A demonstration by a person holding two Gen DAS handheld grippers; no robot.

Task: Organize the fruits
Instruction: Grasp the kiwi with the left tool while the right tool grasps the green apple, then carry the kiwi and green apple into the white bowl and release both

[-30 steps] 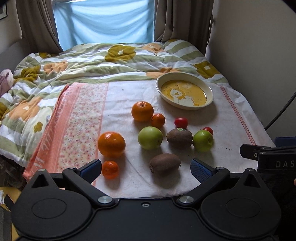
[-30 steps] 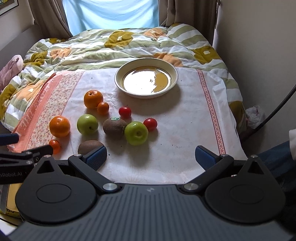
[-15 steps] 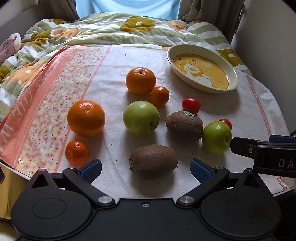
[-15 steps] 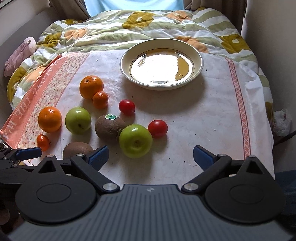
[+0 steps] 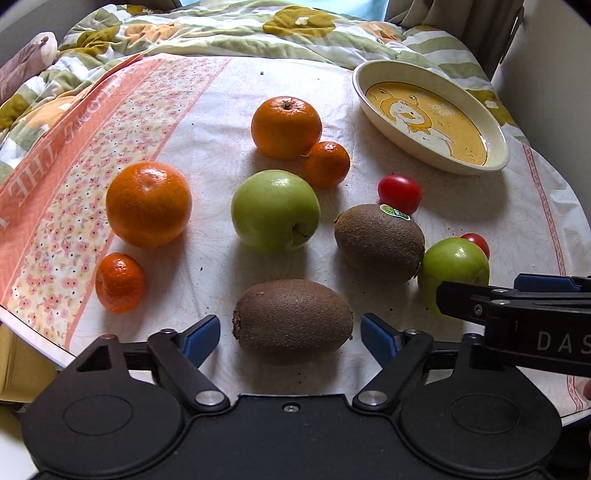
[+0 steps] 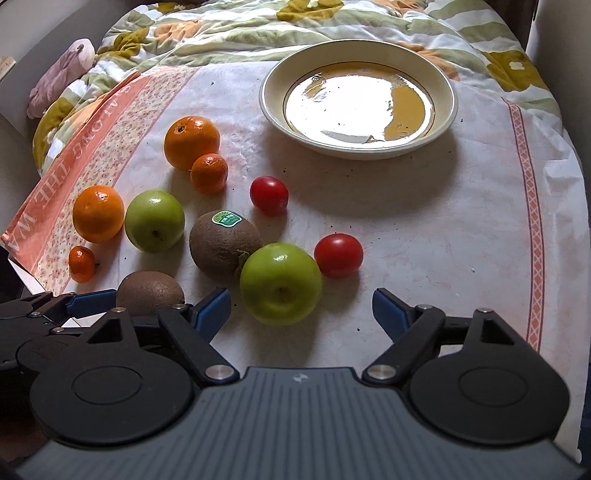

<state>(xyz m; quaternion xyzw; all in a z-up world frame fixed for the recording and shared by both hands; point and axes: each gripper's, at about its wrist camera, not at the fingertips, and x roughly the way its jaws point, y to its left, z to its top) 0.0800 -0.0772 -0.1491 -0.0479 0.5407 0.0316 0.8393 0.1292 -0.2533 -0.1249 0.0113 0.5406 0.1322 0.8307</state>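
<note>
apples [image 5: 275,210] green | kiwis [image 5: 293,317] brown | cloth [image 5: 74,177] pink floral border

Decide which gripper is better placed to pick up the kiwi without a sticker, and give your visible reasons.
Left. The left gripper already straddles the plain kiwi, its jaws closing around it. The right gripper instead faces the near green apple.

Floral quilt [image 5: 229,33] on bed, curtain [image 5: 454,14] behind.
</note>
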